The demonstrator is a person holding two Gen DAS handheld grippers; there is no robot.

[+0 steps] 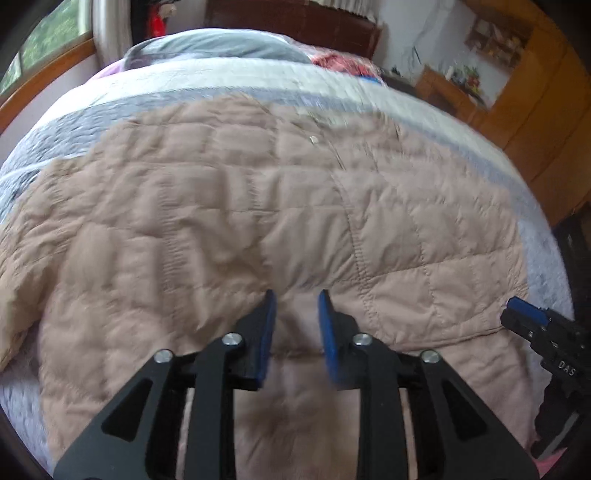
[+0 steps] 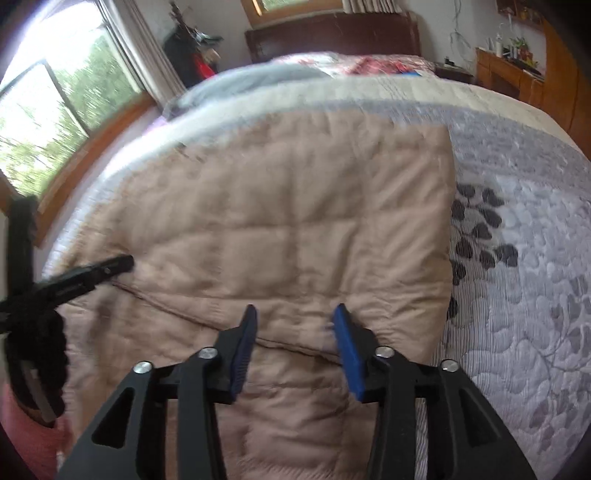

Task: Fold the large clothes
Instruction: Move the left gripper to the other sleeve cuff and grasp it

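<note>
A large beige quilted coat (image 1: 240, 221) lies spread flat on the bed; it also fills the middle of the right wrist view (image 2: 303, 221). My left gripper (image 1: 297, 299) is open and empty, just above the coat's near part. My right gripper (image 2: 295, 314) is open and empty, above the coat near a seam by its right edge. The right gripper also shows at the right edge of the left wrist view (image 1: 524, 314). The left gripper shows at the left of the right wrist view (image 2: 110, 264).
The bed has a grey and white patterned quilt (image 2: 517, 258). A grey pillow (image 1: 221, 46) and red-patterned bedding (image 2: 376, 64) lie by the dark headboard (image 2: 332, 35). A window (image 2: 55, 129) is on the left, wooden furniture (image 1: 535, 110) on the right.
</note>
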